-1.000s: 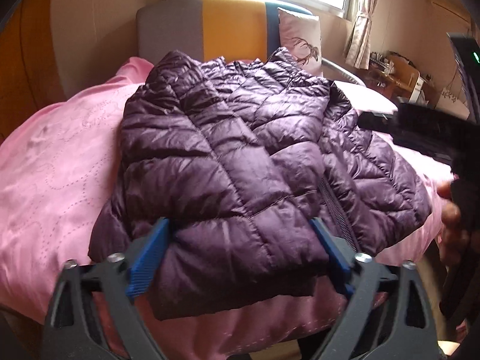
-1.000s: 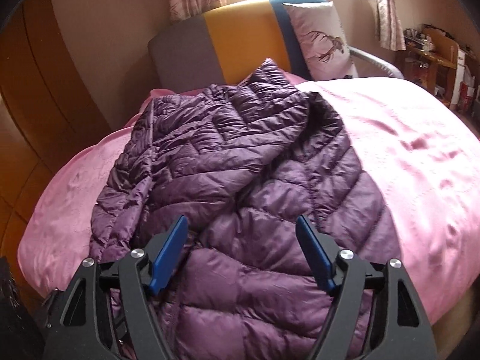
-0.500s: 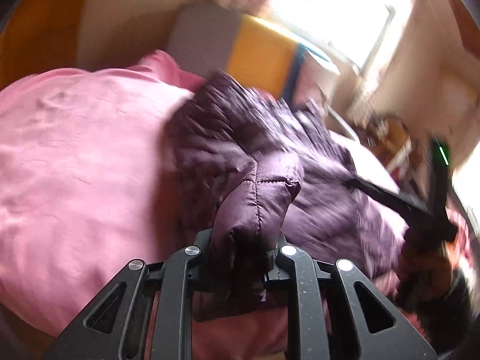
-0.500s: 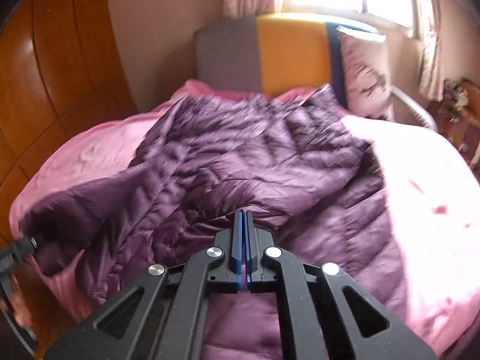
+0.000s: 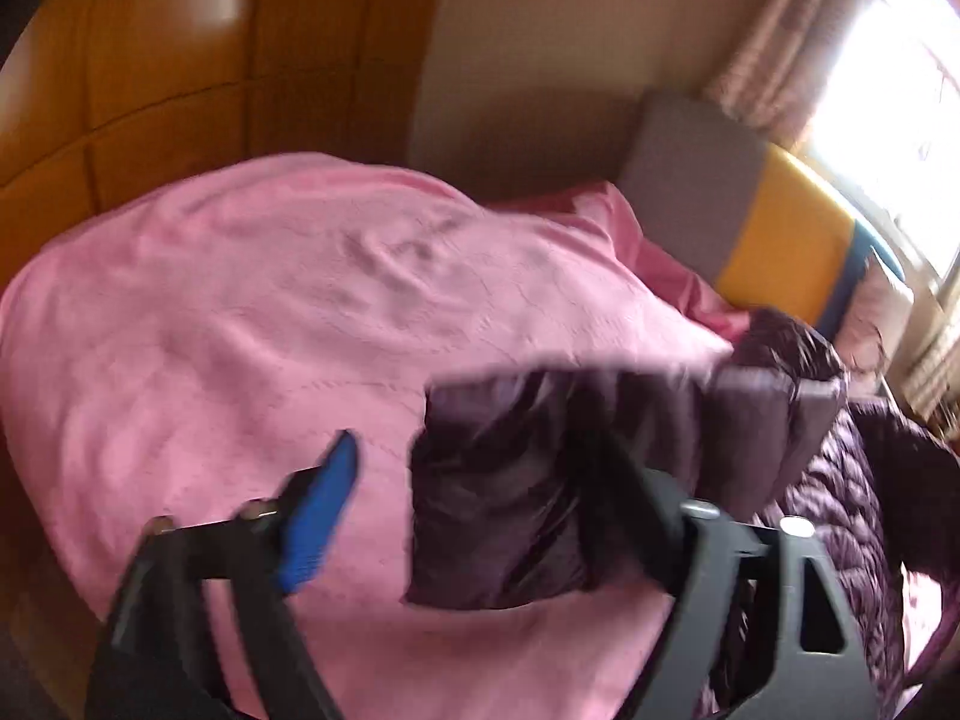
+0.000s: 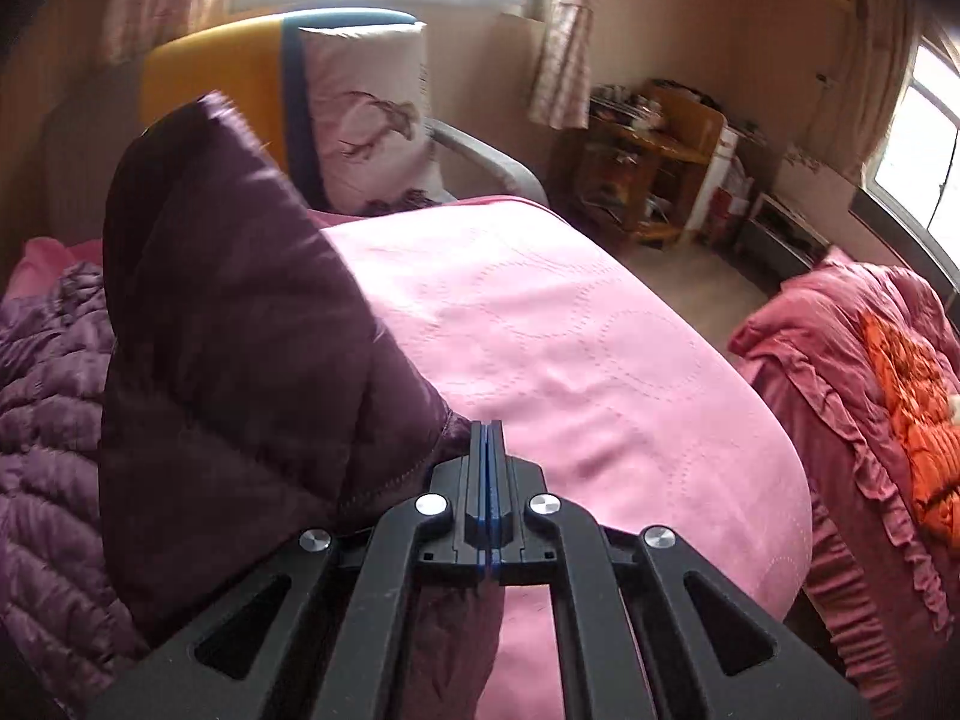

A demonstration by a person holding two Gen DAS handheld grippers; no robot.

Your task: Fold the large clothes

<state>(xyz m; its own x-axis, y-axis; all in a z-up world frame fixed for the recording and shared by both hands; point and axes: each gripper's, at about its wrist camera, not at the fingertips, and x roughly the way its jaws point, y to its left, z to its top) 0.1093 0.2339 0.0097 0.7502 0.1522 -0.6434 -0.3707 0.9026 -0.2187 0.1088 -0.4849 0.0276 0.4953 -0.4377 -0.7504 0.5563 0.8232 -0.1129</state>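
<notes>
A dark purple quilted puffer jacket [image 5: 840, 498] lies on the pink bed [image 5: 300, 330]. In the left wrist view my left gripper [image 5: 474, 480] is open. A loose flap of the jacket [image 5: 498, 498] hangs between its blue-padded fingers [image 5: 324, 504], and the right finger is partly behind the cloth. In the right wrist view my right gripper [image 6: 487, 429] is shut on the jacket's hem. It holds a large flap [image 6: 252, 372] lifted above the pink bedspread [image 6: 570, 348]. The rest of the jacket [image 6: 42, 420] lies at the left.
A headboard in grey, yellow and blue [image 5: 780, 240] and a patterned pillow [image 6: 366, 120] stand at the bed's head. A wooden wardrobe [image 5: 150, 60] is at the left. A red quilt [image 6: 870, 372] lies at the right, with a cluttered wooden desk [image 6: 654, 144] beyond.
Both grippers shut on the jacket's near hem and lifted it. The left gripper has since opened and swung left; the right stays shut and has swung right with the flap.
</notes>
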